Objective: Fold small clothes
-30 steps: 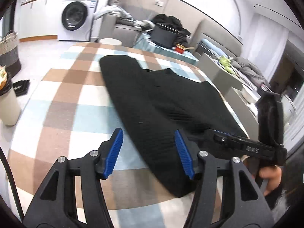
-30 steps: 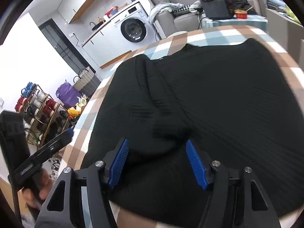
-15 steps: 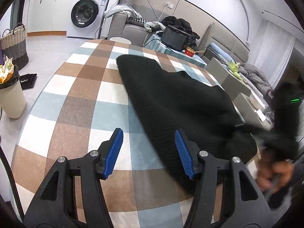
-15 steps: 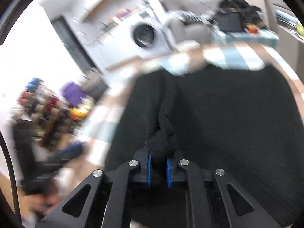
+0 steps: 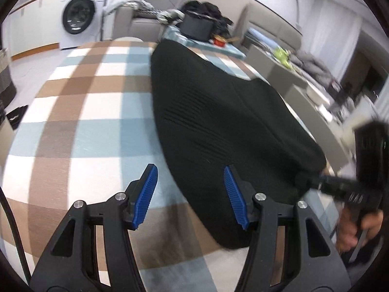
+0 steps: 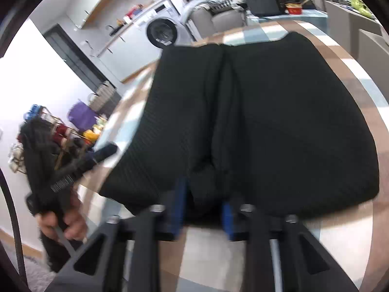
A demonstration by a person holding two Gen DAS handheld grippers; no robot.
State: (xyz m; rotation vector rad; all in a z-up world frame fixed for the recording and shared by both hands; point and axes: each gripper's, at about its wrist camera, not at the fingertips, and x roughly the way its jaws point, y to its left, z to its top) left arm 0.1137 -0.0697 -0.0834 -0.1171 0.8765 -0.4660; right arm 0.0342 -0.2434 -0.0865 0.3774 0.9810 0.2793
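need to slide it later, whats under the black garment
The black garment lies on a checked brown, blue and white cloth. Whatever sits directly beneath the fabric is covered and cannot be seen.

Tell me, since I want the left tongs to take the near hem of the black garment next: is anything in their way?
Nothing visible. The left tongs hang open over the checked cloth, with the black garment lying directly ahead, its edge already reaching between the fingers; only bare cloth lies around it.
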